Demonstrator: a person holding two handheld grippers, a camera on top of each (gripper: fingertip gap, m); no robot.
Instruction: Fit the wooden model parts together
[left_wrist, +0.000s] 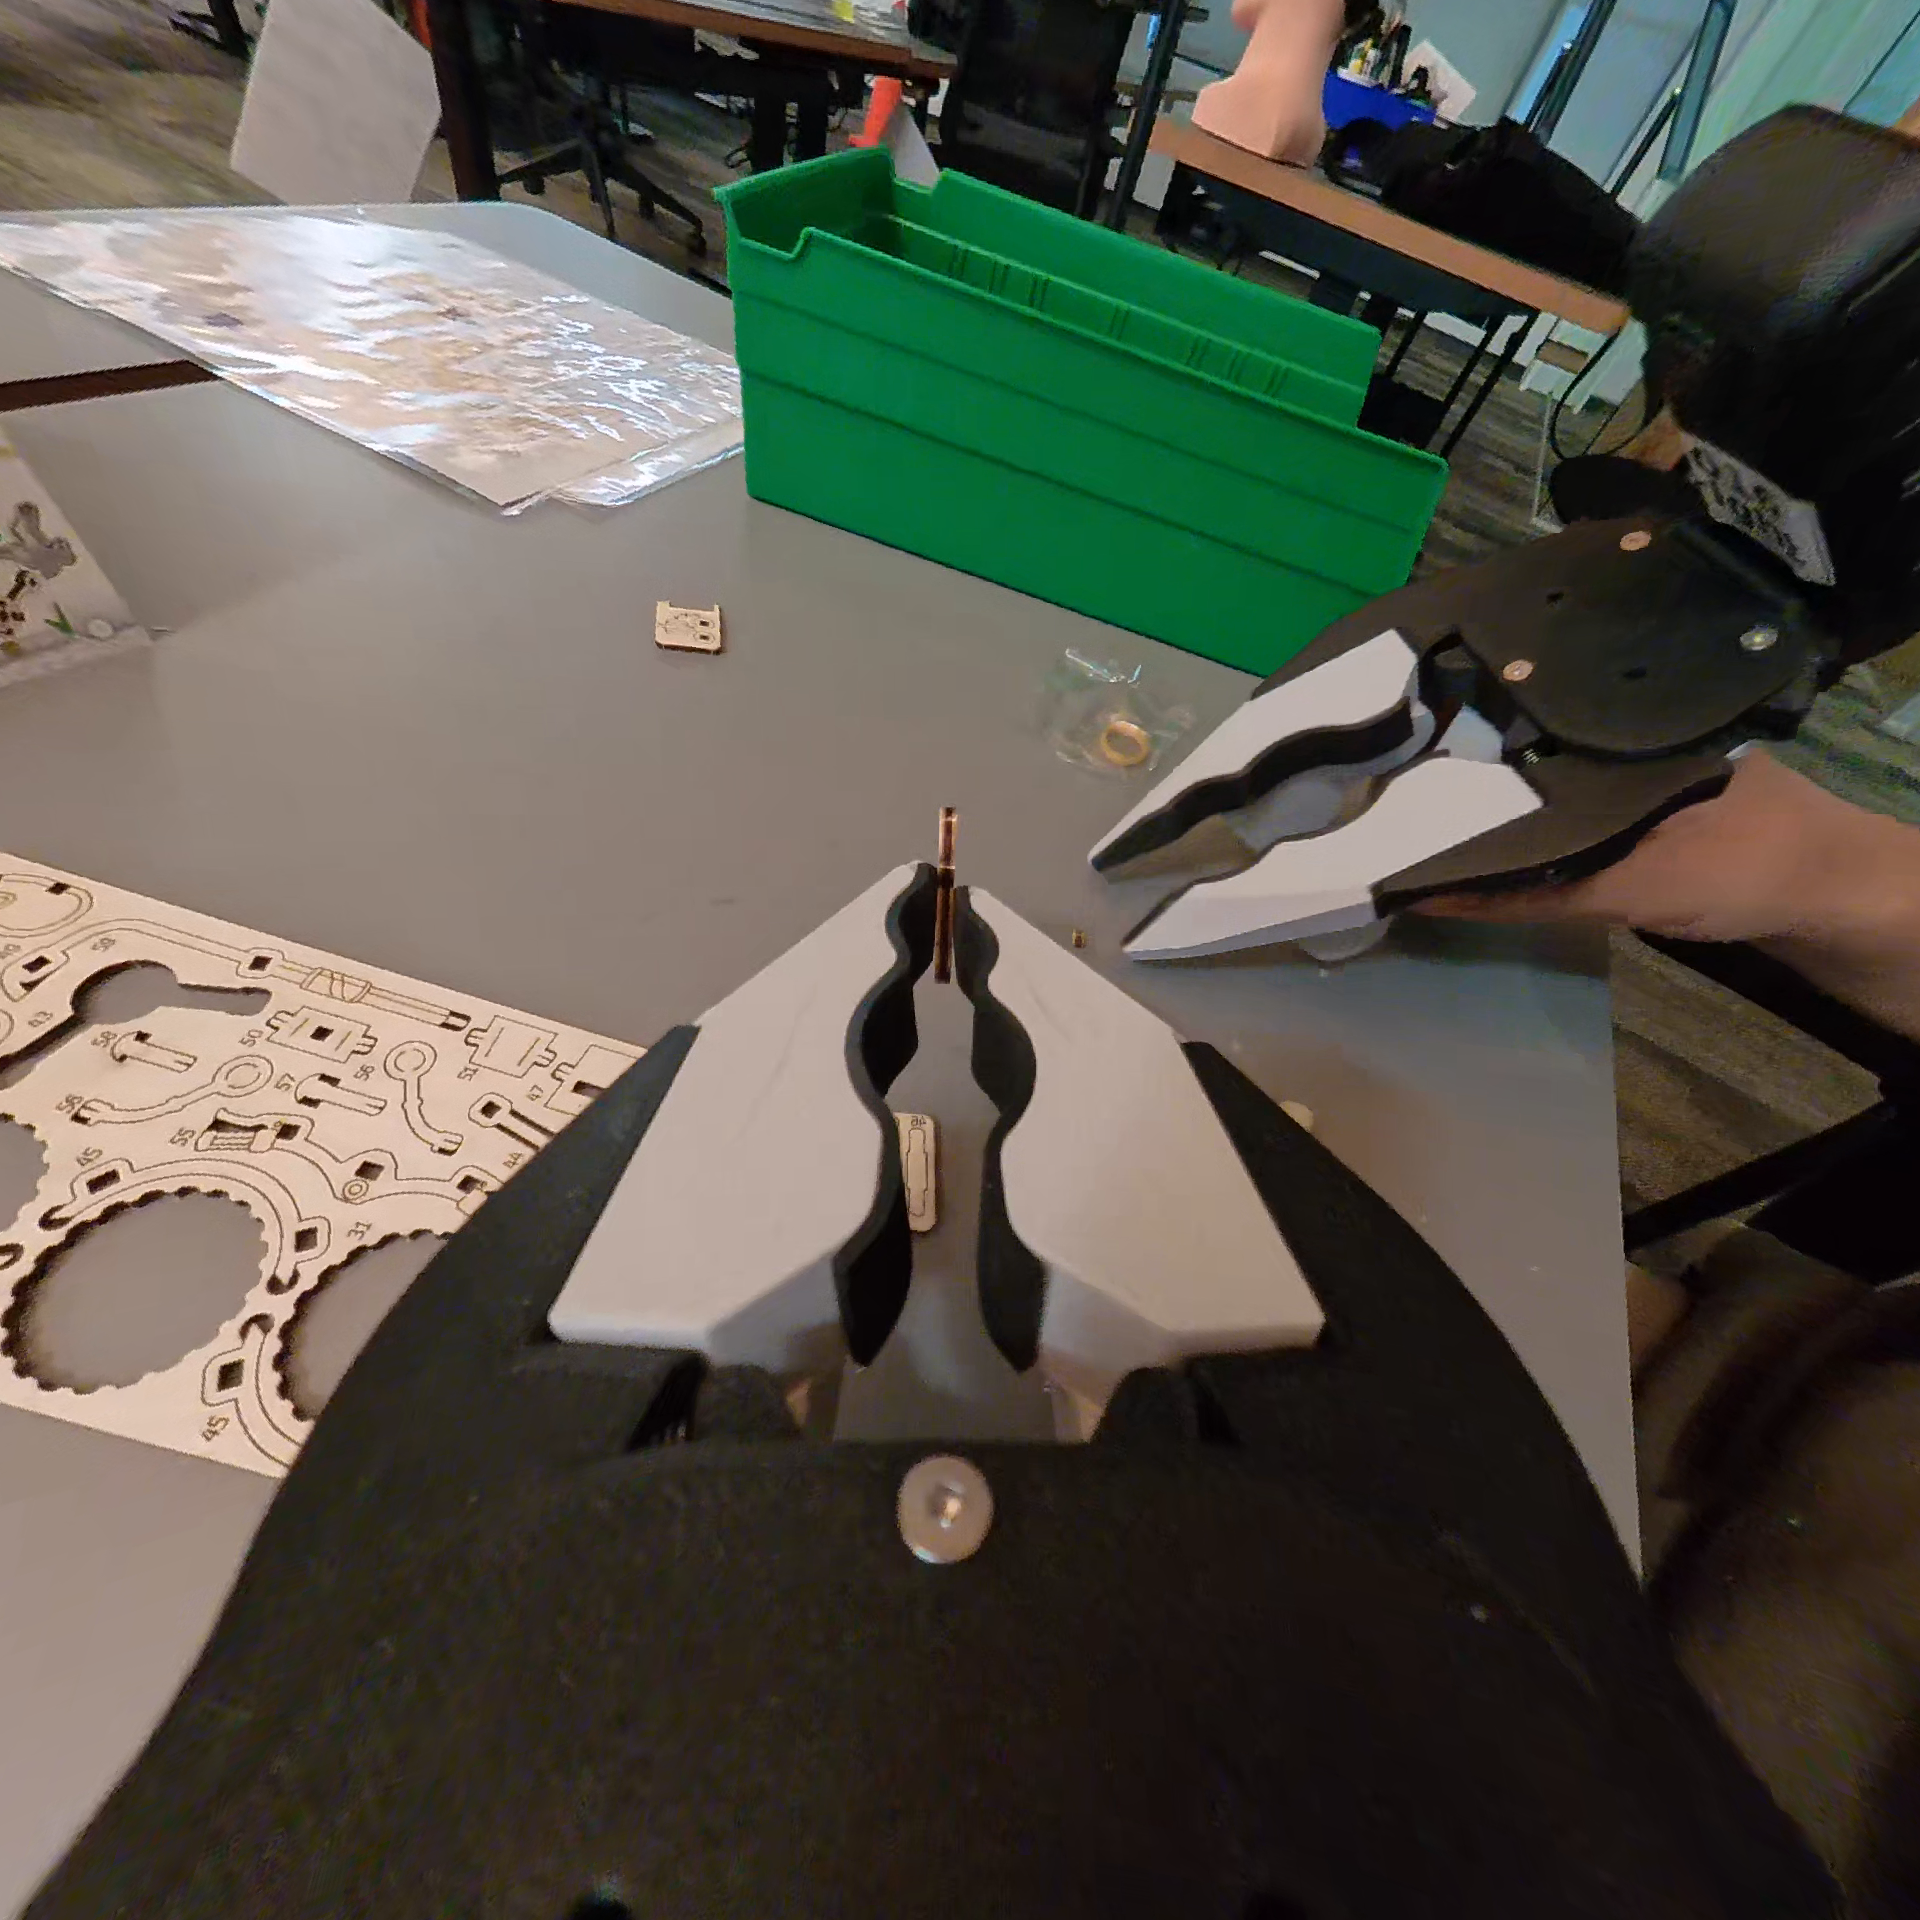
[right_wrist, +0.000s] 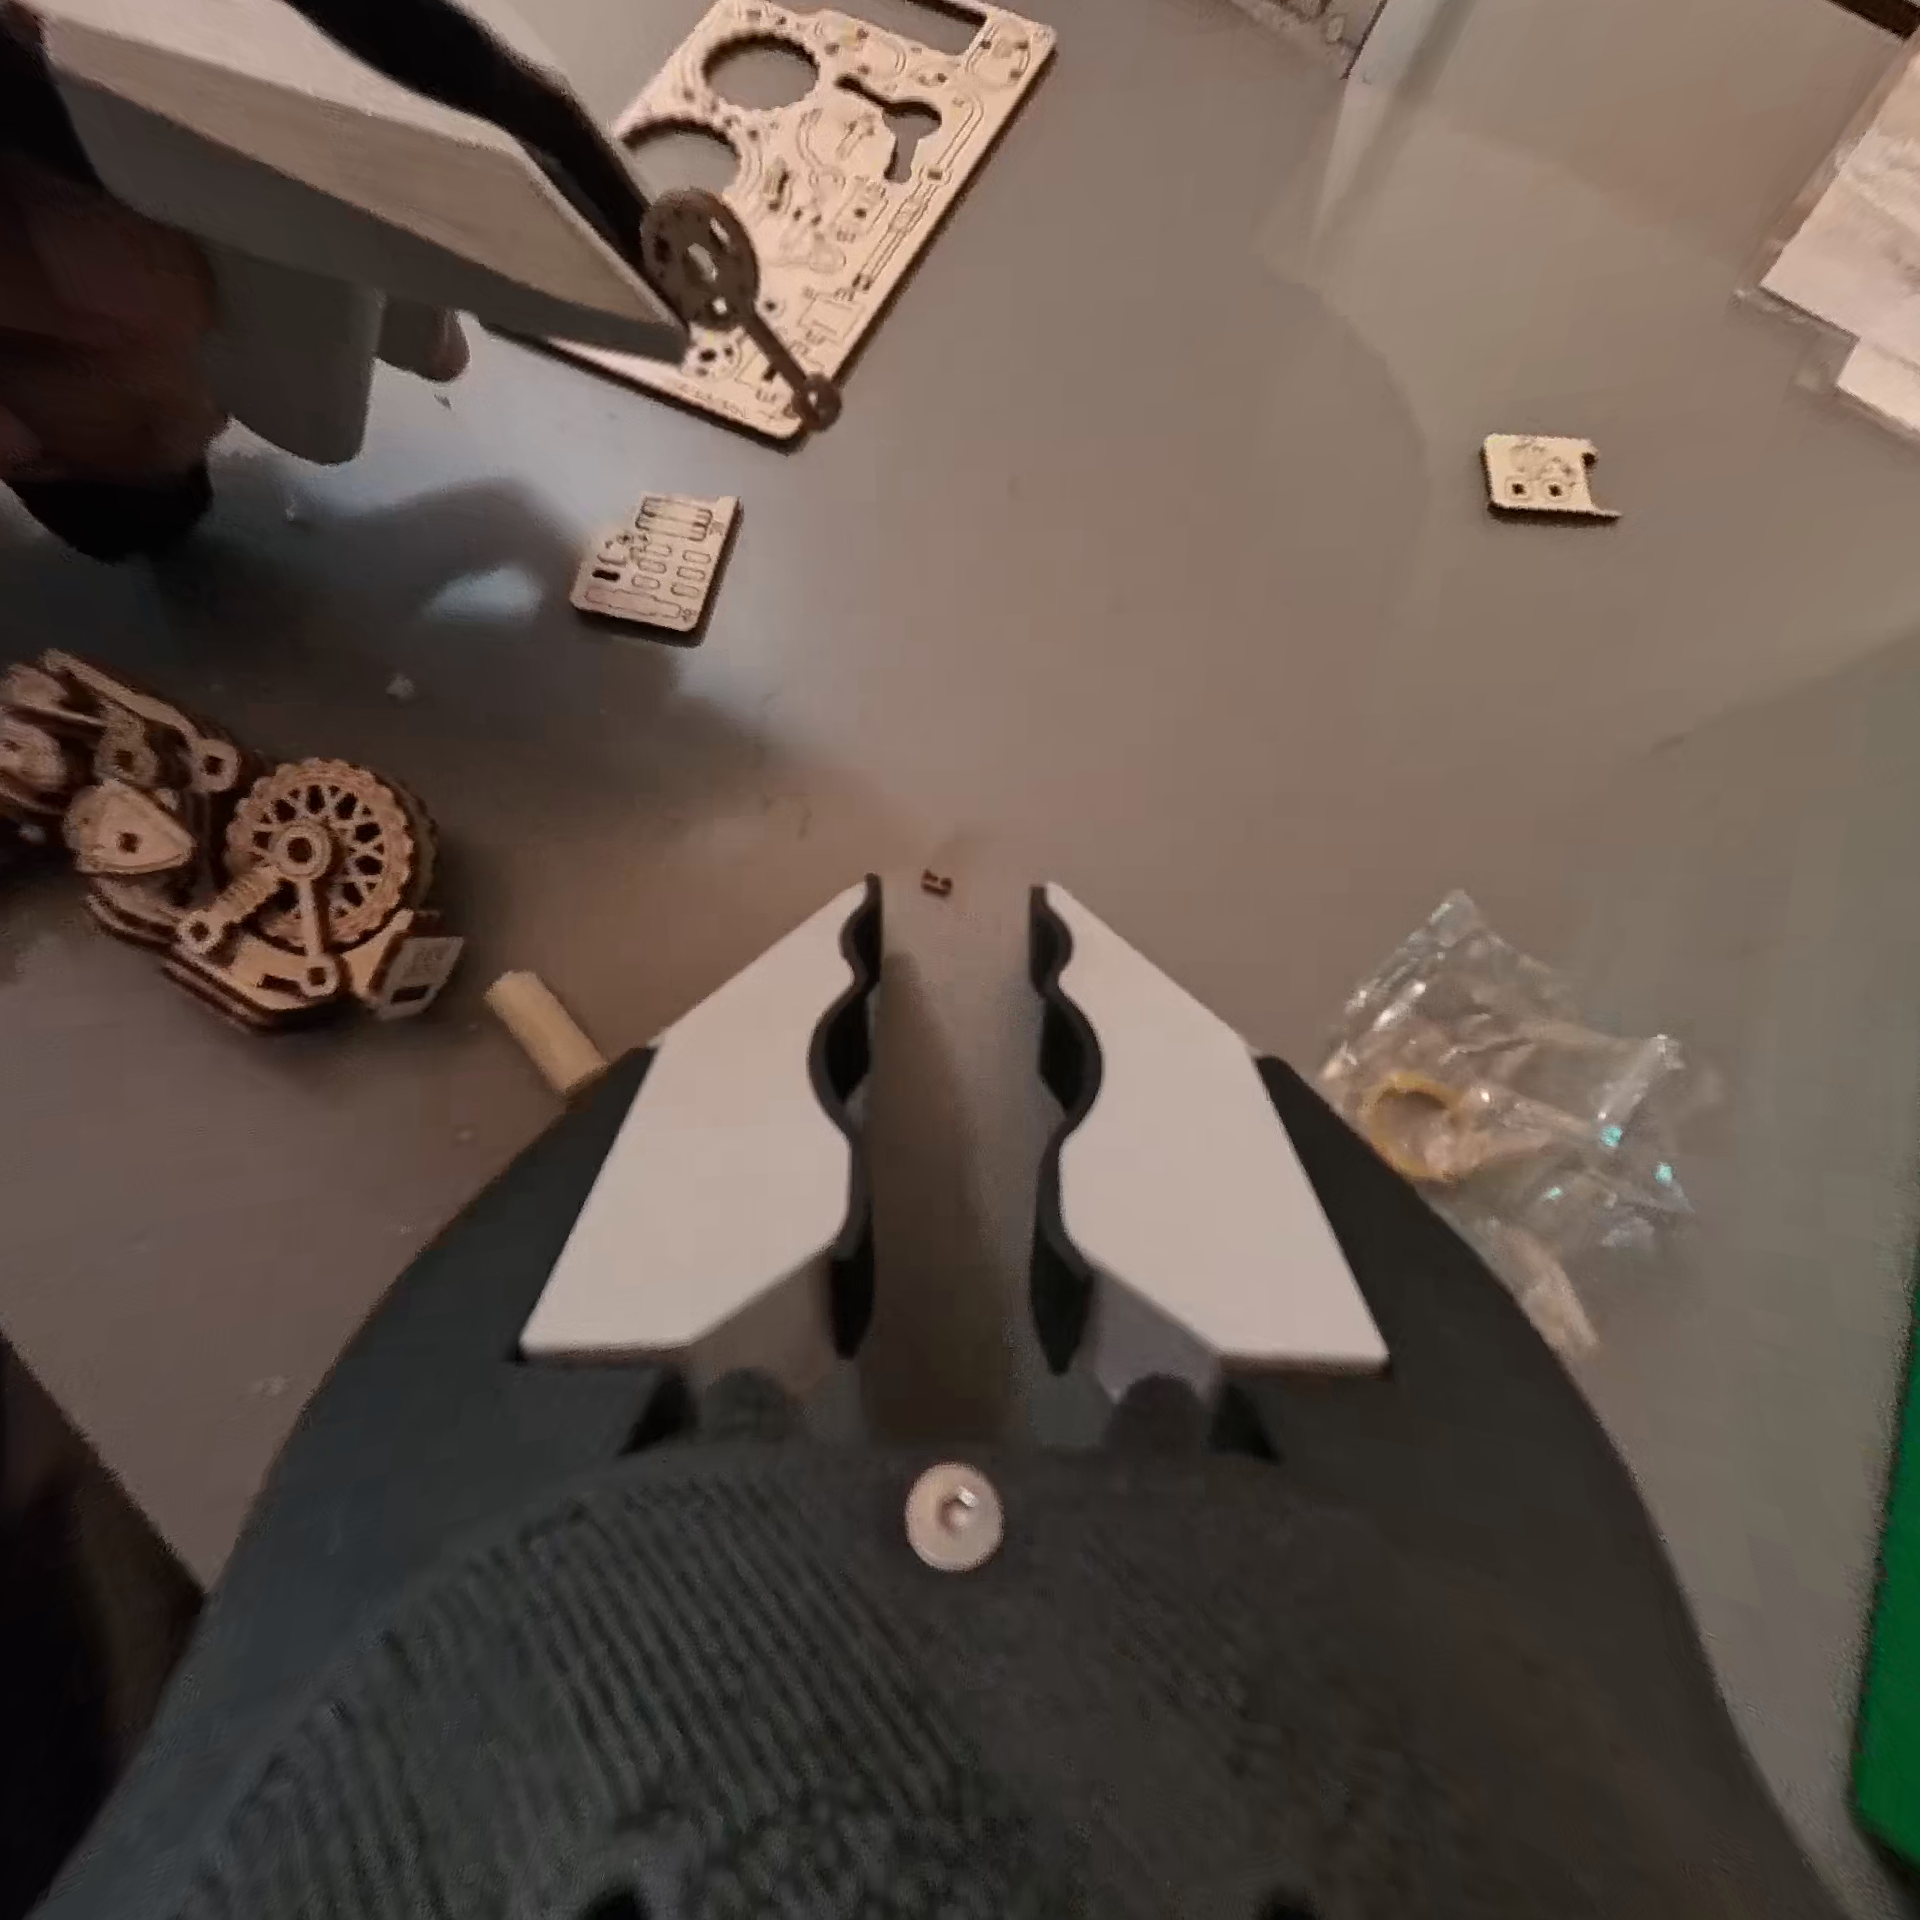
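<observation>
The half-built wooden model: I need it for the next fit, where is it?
In the right wrist view the half-built wooden model lies on the grey table at far left, beside a pale peg, left of the open right gripper.

Two grippers seen: left gripper (left_wrist: 943, 883), right gripper (right_wrist: 951, 894). One gear-and-rod part (right_wrist: 717, 281) counted. One cut-out wooden sheet (left_wrist: 187, 1122). One assembled wooden model (right_wrist: 239, 862). Two small wooden panels: (right_wrist: 660, 566), (right_wrist: 1548, 476). One clear plastic bag (right_wrist: 1507, 1122). One green bin (left_wrist: 1049, 416). One pale dowel (right_wrist: 540, 1029).
</observation>
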